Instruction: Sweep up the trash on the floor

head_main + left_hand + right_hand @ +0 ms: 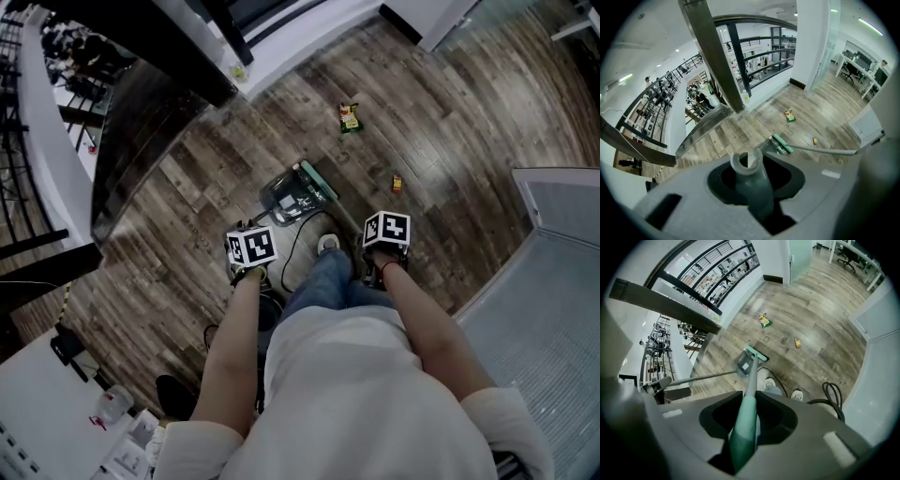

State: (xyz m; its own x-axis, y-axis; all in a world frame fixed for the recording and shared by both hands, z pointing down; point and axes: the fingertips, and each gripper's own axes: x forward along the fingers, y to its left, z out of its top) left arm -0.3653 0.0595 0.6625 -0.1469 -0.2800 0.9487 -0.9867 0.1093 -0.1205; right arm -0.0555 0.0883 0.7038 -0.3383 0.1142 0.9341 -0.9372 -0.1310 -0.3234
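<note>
Two bits of trash lie on the wooden floor: a green and yellow wrapper (pixel 350 117) (pixel 789 116) (pixel 764 320) and a small red packet (pixel 397 183) (pixel 814 140) (pixel 798 343). Nearer my feet a dark dustpan (pixel 284 199) (pixel 743 365) rests on the floor with the green broom head (pixel 315 181) (pixel 782 144) (pixel 755 354) against it. My left gripper (pixel 251 251) (pixel 750 166) is shut on the dustpan's grey tubular handle (pixel 751 180). My right gripper (pixel 385 234) (pixel 747 411) is shut on the broom's green handle grip (pixel 742 432). Both pieces of trash lie beyond the broom head, apart from it.
A glass railing with a dark top rail (pixel 178 56) over an open drop borders the floor at upper left. A white wall base (pixel 300 37) runs along the back. A grey raised platform (pixel 553 281) stands at right. A black cable (pixel 292 251) trails by my shoe (pixel 328 244).
</note>
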